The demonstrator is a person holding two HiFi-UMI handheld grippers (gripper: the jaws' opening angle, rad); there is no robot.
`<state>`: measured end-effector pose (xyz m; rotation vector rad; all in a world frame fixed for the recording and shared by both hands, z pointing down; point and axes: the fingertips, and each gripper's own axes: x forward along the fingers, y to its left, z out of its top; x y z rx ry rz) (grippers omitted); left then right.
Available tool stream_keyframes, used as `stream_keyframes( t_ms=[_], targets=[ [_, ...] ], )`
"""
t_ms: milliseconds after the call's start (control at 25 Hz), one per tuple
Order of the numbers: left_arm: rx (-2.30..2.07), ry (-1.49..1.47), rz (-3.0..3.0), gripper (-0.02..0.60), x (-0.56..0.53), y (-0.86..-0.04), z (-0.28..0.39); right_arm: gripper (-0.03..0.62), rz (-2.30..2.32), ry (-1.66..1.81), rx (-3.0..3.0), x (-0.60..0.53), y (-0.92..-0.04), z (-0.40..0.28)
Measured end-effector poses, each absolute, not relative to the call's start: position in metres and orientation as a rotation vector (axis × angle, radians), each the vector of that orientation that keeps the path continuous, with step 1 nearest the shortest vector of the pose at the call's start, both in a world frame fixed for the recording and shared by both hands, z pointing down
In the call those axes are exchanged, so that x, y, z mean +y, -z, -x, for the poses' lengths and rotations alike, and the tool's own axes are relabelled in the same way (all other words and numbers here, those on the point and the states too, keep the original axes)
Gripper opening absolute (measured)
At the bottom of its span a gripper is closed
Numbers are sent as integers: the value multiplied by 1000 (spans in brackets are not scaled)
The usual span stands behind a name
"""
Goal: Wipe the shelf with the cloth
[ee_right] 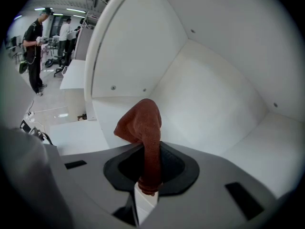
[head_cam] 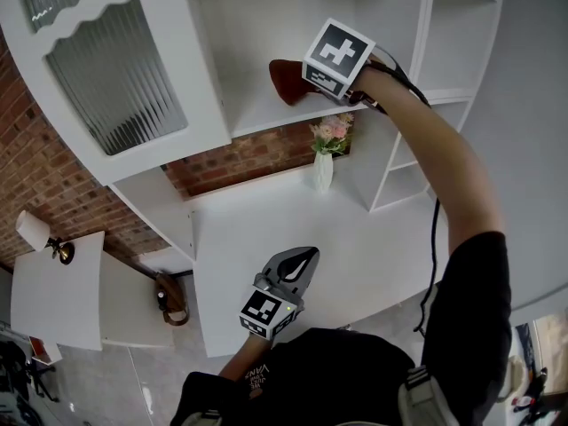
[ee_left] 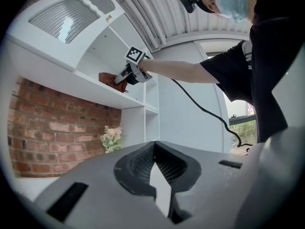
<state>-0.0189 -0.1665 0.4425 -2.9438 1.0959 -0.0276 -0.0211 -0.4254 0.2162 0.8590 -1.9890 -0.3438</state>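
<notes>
A rust-brown cloth rests on the white cabinet's upper shelf. My right gripper is raised to that shelf and is shut on the cloth. In the right gripper view the cloth rises in a bunch from between the closed jaws of the right gripper, over the white shelf floor. My left gripper hangs low over the white counter, shut and holding nothing. The left gripper view shows the left gripper closed, and, far off, the cloth on the shelf.
The cabinet's ribbed-glass door stands open at the left. A white vase of flowers stands on the counter against the brick wall. Open side shelves lie to the right. People stand far off in the room.
</notes>
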Motion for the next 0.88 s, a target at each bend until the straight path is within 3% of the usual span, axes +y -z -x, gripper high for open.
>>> stream_keyframes(
  t_ms=[400, 880],
  targets=[
    [1113, 48, 2935, 6, -145, -444, 43, 58, -650, 418, -2129, -364, -211, 113],
    [1145, 55, 2932, 6, -133, -448, 65, 58, -582, 410, -2085, -352, -242, 136]
  ],
)
